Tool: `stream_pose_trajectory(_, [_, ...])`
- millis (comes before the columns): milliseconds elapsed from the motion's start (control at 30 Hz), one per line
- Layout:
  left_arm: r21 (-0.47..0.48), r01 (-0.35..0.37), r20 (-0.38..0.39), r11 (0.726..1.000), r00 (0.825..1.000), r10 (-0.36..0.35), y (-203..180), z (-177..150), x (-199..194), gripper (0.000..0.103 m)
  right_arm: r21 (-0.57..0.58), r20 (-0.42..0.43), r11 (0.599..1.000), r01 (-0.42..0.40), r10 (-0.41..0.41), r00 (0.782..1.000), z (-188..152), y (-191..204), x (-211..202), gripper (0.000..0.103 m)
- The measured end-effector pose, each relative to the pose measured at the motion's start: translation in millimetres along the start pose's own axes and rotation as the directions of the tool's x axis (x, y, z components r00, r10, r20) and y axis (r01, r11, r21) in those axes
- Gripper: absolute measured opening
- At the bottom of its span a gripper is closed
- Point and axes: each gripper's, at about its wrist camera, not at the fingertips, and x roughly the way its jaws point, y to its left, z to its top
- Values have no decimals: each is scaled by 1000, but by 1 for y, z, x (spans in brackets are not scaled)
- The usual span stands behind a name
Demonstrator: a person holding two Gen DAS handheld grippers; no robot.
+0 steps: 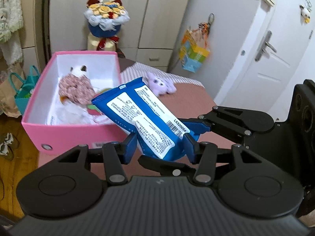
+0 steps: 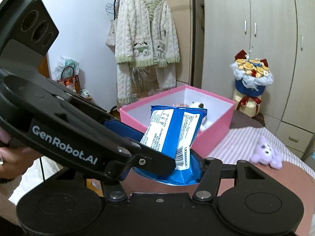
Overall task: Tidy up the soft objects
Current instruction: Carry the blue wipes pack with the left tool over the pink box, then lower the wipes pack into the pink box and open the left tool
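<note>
Left wrist view: the left gripper (image 1: pixel 160 144) is part-closed, both pads pressing the near end of a blue pack (image 1: pixel 137 116). The right gripper (image 1: pixel 194 126) clamps the same end from the right. A pink box (image 1: pixel 72 135) sits ahead-left.

Right wrist view: the right gripper (image 2: pixel 163 169) pinches the pack (image 2: pixel 173 135) in front of the box (image 2: pixel 214 135); a purple toy (image 2: pixel 265 155) lies ahead-right on the bed (image 2: pixel 236 143).

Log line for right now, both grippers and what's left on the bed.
left gripper: shut on blue wet-wipe pack | right gripper: same pack | pink box: open | purple plush toy: on bed
</note>
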Motion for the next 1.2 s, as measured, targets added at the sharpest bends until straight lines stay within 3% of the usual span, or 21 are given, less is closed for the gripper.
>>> stream_pose_trajectory(500, [-50, -18, 63, 999, 998, 21, 68, 68, 48, 49, 140, 54, 989, -46, 38, 998, 49, -52, 84, 64])
stream_pose_trajectory(800, [-152, -14, 45, 988, 999, 21, 115, 101, 106, 49, 196, -16, 980, 25, -23, 1000, 69, -77, 149, 64])
stream_pose_trajectory(967, [-200, 19, 17, 980, 1000, -15, 138, 114, 131, 49, 219, -58, 974, 57, -46, 997, 79, -93, 176, 64])
stream_pose_trajectory(1200, [-207, 33, -38, 978, 998, -42, 150, 112, 155, 49, 149, -119, 982, 115, -97, 988, 77, -90, 197, 68])
